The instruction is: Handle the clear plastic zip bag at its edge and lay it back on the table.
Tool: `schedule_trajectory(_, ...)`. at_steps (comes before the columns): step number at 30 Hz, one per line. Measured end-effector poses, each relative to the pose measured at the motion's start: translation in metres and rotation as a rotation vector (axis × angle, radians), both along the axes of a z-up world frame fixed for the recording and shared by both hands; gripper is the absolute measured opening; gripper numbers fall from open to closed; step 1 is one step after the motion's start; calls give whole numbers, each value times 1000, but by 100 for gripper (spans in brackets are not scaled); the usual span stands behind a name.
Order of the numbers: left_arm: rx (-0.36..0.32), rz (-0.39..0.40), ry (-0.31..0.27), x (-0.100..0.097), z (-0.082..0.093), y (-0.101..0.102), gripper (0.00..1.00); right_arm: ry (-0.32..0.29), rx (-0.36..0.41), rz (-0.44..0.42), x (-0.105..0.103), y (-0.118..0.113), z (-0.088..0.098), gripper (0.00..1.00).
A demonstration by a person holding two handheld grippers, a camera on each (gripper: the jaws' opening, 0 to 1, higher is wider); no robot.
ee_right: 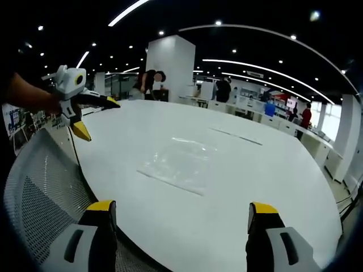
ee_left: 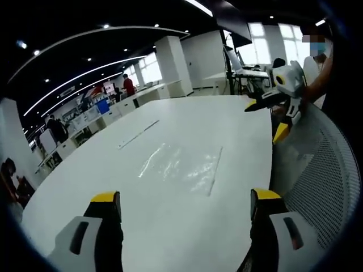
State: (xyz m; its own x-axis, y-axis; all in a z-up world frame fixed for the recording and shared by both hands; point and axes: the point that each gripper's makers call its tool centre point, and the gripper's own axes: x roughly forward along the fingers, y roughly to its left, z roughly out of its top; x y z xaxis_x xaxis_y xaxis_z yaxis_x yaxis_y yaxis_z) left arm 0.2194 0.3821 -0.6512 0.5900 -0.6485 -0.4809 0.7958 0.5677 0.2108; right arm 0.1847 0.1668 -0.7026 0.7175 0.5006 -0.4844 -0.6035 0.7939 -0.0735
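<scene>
The clear plastic zip bag (ee_left: 181,167) lies flat on the white table (ee_left: 187,232), its zip strip along the right edge in the left gripper view. My left gripper (ee_left: 185,198) hangs open above the near table edge, short of the bag, with nothing between its jaws. In the right gripper view the bag (ee_right: 178,161) rests in the middle of the table (ee_right: 272,170), ahead of my open, empty right gripper (ee_right: 181,208). Each view catches the other gripper held in a hand off the table edge: the right gripper (ee_left: 265,119) and the left gripper (ee_right: 100,120), both with jaws apart.
A thin clear strip (ee_left: 138,134) lies on the table beyond the bag, also visible as a strip (ee_right: 235,136) in the right gripper view. A grey mesh chair back (ee_left: 323,181) (ee_right: 39,192) stands at the table's edge. Desks and people stand in the office behind.
</scene>
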Motion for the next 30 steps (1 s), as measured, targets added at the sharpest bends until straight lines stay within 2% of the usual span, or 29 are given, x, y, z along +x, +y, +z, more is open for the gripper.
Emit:
schedule_trajectory(9, 11, -23, -4, 10, 1, -8, 94, 2, 3, -2, 1, 0, 0, 97)
schedule_trajectory(30, 53, -75, 34, 29, -17, -22, 90, 12, 8, -11, 2, -2, -2, 96)
